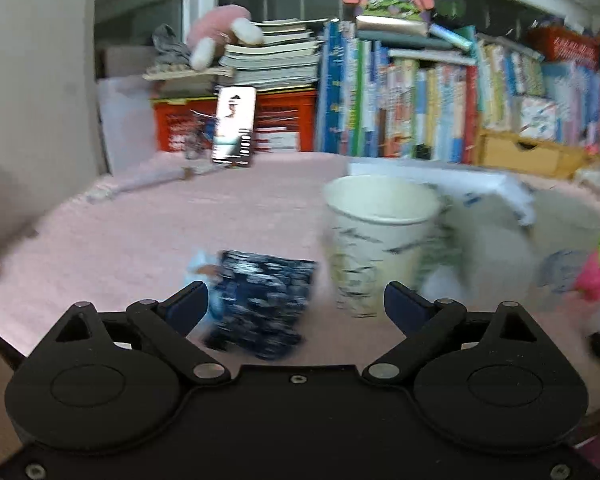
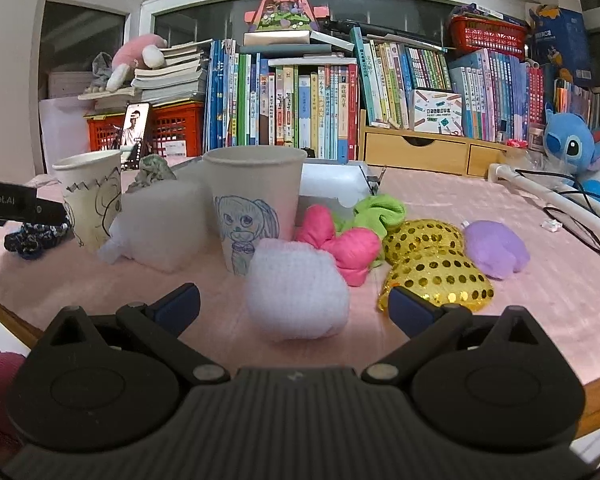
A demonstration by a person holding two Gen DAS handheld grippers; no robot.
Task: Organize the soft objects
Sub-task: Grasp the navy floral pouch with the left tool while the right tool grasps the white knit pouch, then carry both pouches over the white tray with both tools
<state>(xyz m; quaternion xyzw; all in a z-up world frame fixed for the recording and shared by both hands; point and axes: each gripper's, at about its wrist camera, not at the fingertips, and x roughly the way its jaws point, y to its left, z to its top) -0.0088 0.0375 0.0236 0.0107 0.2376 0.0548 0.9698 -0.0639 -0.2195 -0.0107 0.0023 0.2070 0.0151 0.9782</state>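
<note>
In the blurred left wrist view, a dark blue patterned soft cloth (image 1: 260,304) lies on the pink tablecloth (image 1: 140,240). It sits between the wide fingers of my left gripper (image 1: 296,306), close to the left finger. A drawn-on paper cup (image 1: 376,240) stands just beyond the right finger. In the right wrist view my right gripper (image 2: 296,306) is open, with a white knitted ball (image 2: 296,292) resting on the cloth between its fingers. Behind it lie a pink soft toy (image 2: 340,244), a green one (image 2: 380,210), a gold sequin piece (image 2: 436,264) and a purple one (image 2: 496,248).
Two paper cups (image 2: 256,208) (image 2: 92,196) and a white foam block (image 2: 160,224) stand mid-table. Books, orange crates, a lit phone (image 2: 134,132) and a wooden drawer unit (image 2: 420,152) line the back. A blue plush (image 2: 576,148) and white rod (image 2: 560,200) lie at right.
</note>
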